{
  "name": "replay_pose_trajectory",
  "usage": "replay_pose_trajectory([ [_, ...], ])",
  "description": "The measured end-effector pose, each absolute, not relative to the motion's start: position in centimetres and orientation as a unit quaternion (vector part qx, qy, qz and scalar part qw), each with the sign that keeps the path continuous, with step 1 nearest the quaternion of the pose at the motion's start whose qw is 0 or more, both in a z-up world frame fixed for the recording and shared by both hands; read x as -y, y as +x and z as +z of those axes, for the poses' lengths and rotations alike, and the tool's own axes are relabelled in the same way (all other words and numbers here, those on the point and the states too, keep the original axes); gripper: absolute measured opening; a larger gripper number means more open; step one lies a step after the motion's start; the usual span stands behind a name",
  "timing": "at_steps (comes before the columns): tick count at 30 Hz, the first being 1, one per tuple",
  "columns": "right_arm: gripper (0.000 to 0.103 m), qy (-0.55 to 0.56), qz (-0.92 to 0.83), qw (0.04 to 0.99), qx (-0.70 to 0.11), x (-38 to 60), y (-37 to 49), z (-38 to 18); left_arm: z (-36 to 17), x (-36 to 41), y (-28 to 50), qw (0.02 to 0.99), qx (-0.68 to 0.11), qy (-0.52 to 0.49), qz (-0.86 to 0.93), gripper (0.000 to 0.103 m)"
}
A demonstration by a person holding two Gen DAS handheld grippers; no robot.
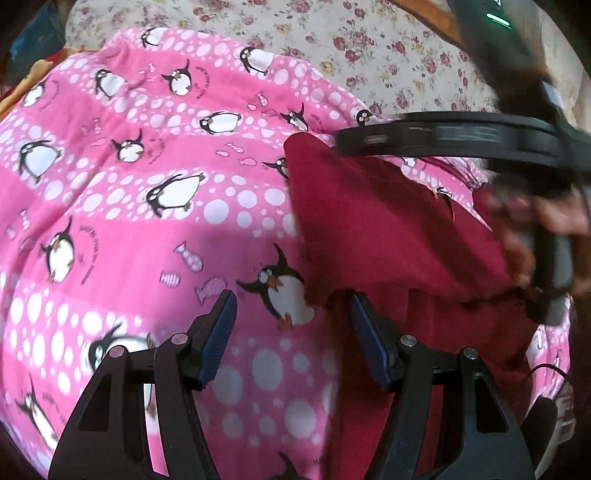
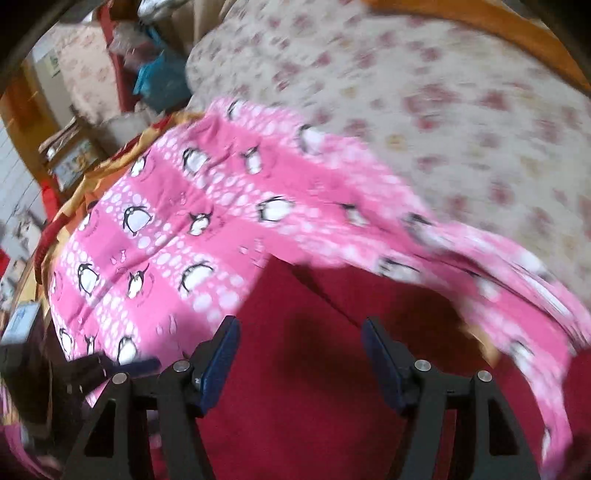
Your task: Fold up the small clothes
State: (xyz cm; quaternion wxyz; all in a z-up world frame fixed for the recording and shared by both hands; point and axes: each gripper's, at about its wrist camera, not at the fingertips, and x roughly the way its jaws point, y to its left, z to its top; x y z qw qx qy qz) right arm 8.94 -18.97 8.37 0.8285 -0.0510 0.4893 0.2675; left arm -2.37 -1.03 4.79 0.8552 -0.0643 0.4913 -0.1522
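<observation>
Hovering with its blue-padded jaws spread wide and nothing between them, your left gripper (image 1: 293,317) sits just above the pink fleece blanket printed with penguins and white dots (image 1: 147,192). Its right-hand finger (image 1: 369,339) lies at the ragged lower-left edge of the dark red small garment (image 1: 373,229), which spreads up and to the right from there across the blanket.

Your right gripper (image 2: 299,350) is likewise wide open and holds nothing. Seen through its own blurred camera, it hangs directly over the red cloth (image 2: 295,387), with a loose fold of the pink blanket draped along the cloth's far and right side. In the left wrist view, that same tool's black body (image 1: 443,136) crosses above the garment's upper edge, with your right hand (image 1: 546,221) at its handle.

Beyond the blanket lies the cream bedsheet with small red roses (image 1: 369,44), and at its far rim an orange wooden bed frame (image 2: 480,22).

What the next move turns on, as far as I can judge: the red garment lies to the right of your left tool and straight beneath your right one, its long side seemingly running from lower left to upper right. Your left jaws are nearest the lower-left edge; your right is nearer the middle and far edge. No fold looks formed yet, though blur hides the details.
</observation>
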Motion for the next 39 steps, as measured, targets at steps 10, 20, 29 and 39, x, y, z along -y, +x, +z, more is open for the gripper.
replay_pose_trajectory([
  [10,0.010,-0.131,0.296,0.798,-0.508,13.2,10.7,3.7,4.3,0.6,-0.4,0.858,-0.468,-0.091,-0.194,0.016],
  [20,0.008,-0.094,0.324,0.811,-0.478,9.6,12.0,3.2,3.9,-2.8,-0.3,0.873,-0.460,-0.104,-0.126,0.010],
  [29,0.046,-0.056,0.285,0.833,-0.471,17.4,9.1,8.3,4.6,-5.3,-1.8,0.867,-0.464,-0.148,-0.109,0.031],
  [39,0.065,-0.092,0.095,0.854,-0.503,35.6,1.6,9.0,7.5,-3.2,-2.0,0.891,-0.428,-0.125,-0.091,0.058],
])
